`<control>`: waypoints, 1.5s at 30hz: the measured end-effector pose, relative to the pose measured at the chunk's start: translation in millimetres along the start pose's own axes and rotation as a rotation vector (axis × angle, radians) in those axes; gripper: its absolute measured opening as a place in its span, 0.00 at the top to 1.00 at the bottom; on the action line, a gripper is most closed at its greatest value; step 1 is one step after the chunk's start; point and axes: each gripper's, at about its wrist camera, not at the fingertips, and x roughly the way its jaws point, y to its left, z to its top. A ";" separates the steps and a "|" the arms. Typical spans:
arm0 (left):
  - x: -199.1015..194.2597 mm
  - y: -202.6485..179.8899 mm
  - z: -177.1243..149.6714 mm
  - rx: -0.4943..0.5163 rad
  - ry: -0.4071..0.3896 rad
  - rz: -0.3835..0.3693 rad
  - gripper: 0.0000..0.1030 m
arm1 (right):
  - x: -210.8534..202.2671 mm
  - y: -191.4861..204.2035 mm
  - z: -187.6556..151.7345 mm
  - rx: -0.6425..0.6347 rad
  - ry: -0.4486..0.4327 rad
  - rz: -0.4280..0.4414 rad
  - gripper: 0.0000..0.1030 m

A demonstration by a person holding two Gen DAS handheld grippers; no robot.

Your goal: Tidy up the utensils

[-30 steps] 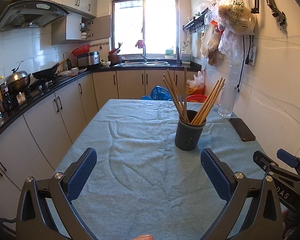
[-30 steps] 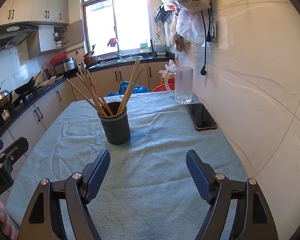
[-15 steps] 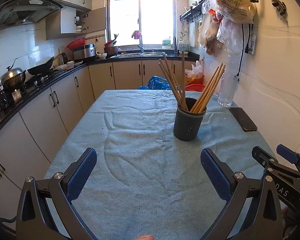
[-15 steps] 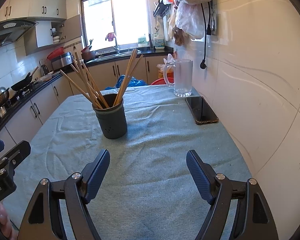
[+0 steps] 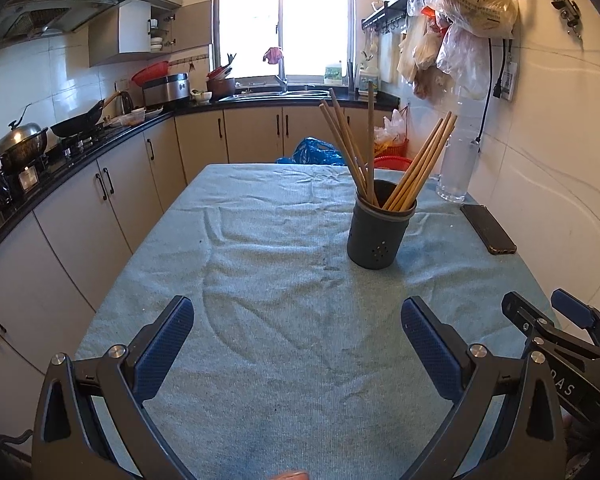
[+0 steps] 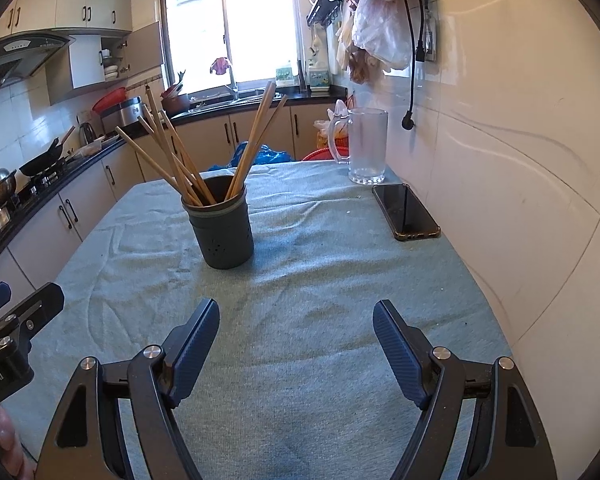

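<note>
Hovering low over the table (image 5: pixel 260 360), the left gripper (image 5: pixel 298 344) and the right gripper (image 6: pixel 296 344) are both held with jaws wide apart and nothing between them. Compared with a second ago, the left view is dipped slightly lower; little else is changed. Further ahead, the chopsticks (image 6: pixel 256 140) are seen standing in the dark holder (image 6: pixel 224 232), near a phone (image 6: pixel 406 212) and a glass mug (image 6: pixel 366 146). No utensil remains loose, so the sorting is judged nearly complete.

The left gripper (image 5: pixel 297 338) is showing a black triangular frame, 2 fingers (image 5: pixel 165 346) wearing blue ribbed pads, and silver screws at the joints. The right gripper (image 6: pixel 296 338) is looking the same; white lettering is showing on each black body.
</note>
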 end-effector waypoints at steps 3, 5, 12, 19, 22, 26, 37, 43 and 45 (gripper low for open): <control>0.6 0.7 -1.1 -0.004 0.005 0.001 0.00 | 0.0 0.3 -0.7 0.001 -0.001 0.001 0.19; 1.1 0.8 -1.4 -0.004 0.008 0.002 0.00 | 0.3 0.7 -0.9 0.000 -0.001 0.000 0.19; 4.3 1.4 -2.2 -0.001 0.021 -0.006 0.00 | -0.3 4.9 -1.6 -0.012 0.000 -0.006 0.18; 4.9 2.7 -3.3 -0.001 0.026 -0.005 0.00 | -0.1 9.0 -3.5 -0.034 -0.009 -0.015 0.18; 5.2 3.2 -4.5 -0.001 0.030 -0.009 0.00 | 0.3 8.6 -3.6 -0.036 -0.009 -0.018 0.18; 5.8 3.0 -5.2 0.002 0.033 -0.016 0.00 | 0.6 7.2 -4.0 -0.031 -0.009 -0.020 0.18; 7.4 3.1 -5.8 0.004 0.041 -0.021 0.00 | 1.0 6.5 -5.2 -0.033 -0.009 -0.018 0.18; 7.8 3.1 -5.5 0.006 0.037 -0.020 0.00 | -0.8 6.7 -4.2 -0.023 -0.026 -0.021 0.18; 8.4 3.0 -5.7 0.008 0.030 -0.018 0.00 | -2.4 5.9 -3.7 -0.019 -0.035 -0.021 0.18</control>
